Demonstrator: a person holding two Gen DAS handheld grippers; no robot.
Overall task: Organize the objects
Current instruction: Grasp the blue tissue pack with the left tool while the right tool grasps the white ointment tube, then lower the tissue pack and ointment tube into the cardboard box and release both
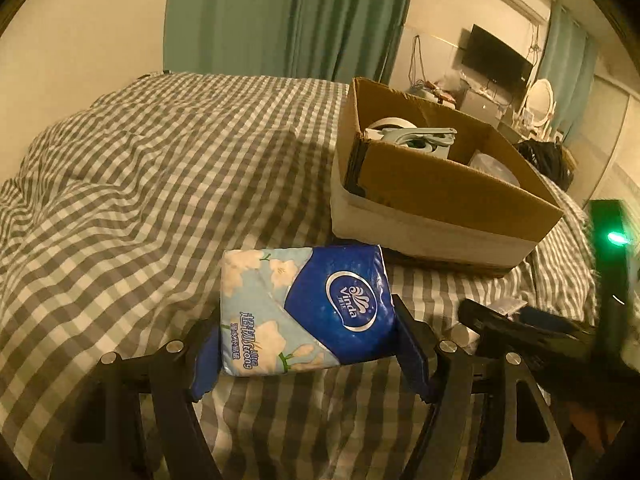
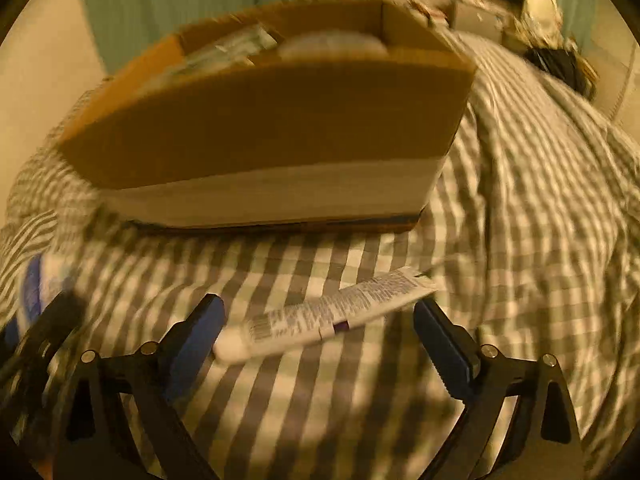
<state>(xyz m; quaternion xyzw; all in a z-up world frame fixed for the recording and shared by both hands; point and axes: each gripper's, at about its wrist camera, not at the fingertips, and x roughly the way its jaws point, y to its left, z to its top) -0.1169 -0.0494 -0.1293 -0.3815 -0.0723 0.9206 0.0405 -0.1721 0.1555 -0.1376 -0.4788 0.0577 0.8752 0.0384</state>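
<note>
The left wrist view shows the inside of the cardboard box [image 1: 436, 184] sharply: a pale blue plastic tool [image 1: 420, 140] over a white round item at the box's 11 o'clock corner, and a clear plastic thing at its 3 o'clock side. The right wrist view is blurred and sees the same box [image 2: 272, 128] from its long wall, its contents only as pale smears. Only the right wrist view shows the white tube [image 2: 328, 312] whole; in the left view that spot is covered by the other tool at 4 o'clock.

The left gripper [image 1: 308, 340] has its jaws clamped on the Vinda tissue pack [image 1: 308, 308], blue pads pressing the pack's two short ends; the pack sits at the centre of the jaws, near the box's front wall at 1 o'clock, and whether it rests on the checked duvet [image 1: 140, 184] or is lifted cannot be told.

The right gripper [image 2: 320, 332] has its jaws apart. The tube lies on the duvet between them, slanted, cap end just beside the left pad at 8 o'clock, crimped end near the right pad's tip at 2 o'clock; contact cannot be told.

The tube's print is unreadable. A blue and white smear at the right view's 9 o'clock edge is cut off.
</note>
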